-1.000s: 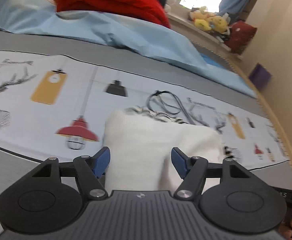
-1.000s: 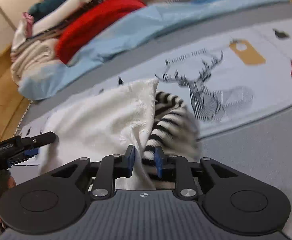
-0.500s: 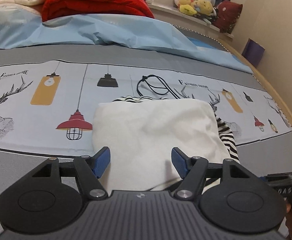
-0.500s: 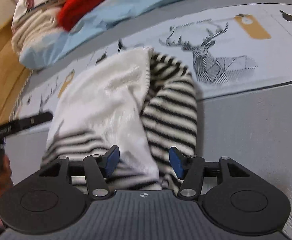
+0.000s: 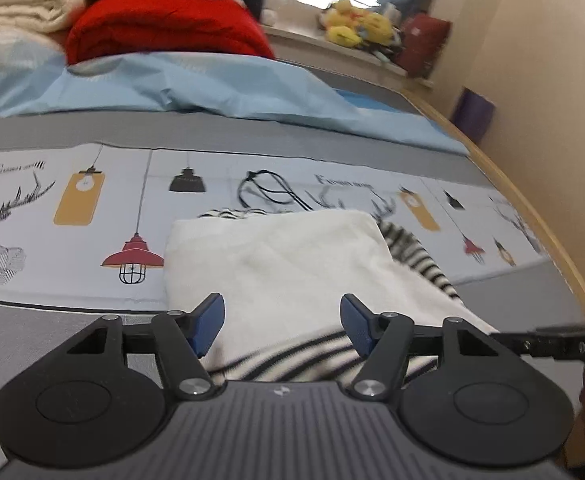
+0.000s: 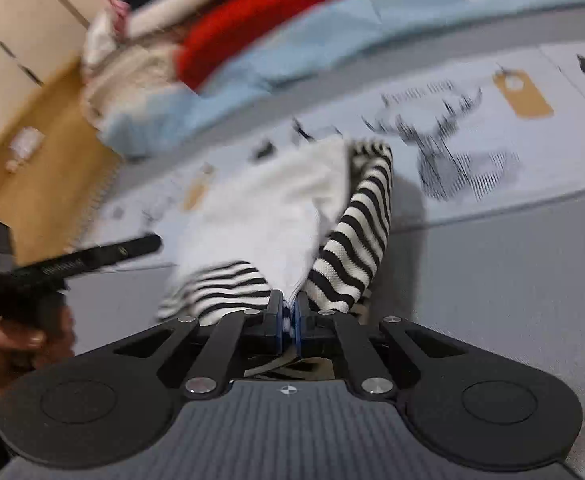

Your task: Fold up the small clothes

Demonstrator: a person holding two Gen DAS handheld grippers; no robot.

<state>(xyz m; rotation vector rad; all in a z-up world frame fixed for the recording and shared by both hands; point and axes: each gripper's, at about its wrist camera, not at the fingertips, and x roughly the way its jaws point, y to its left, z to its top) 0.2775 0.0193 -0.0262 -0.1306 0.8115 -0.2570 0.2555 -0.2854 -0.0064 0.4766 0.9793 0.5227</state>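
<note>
A small white garment with black-and-white striped sleeves lies partly folded on the printed bed sheet. My left gripper is open and empty, hovering just above the garment's near striped edge. In the right wrist view the same garment shows with a striped sleeve lying along its right side. My right gripper is shut on the garment's near edge, between the two striped parts. The other gripper's handle shows at the left of the right wrist view.
A pile of folded blankets, red and cream, sits on a light blue sheet at the back of the bed. A black cord lies beyond the garment. The wooden bed edge and wall are on the right.
My right gripper, open half a second ago, has closed on the garment's near edge. My left gripper has stayed open and has drawn back slightly toward the near striped edge.
</note>
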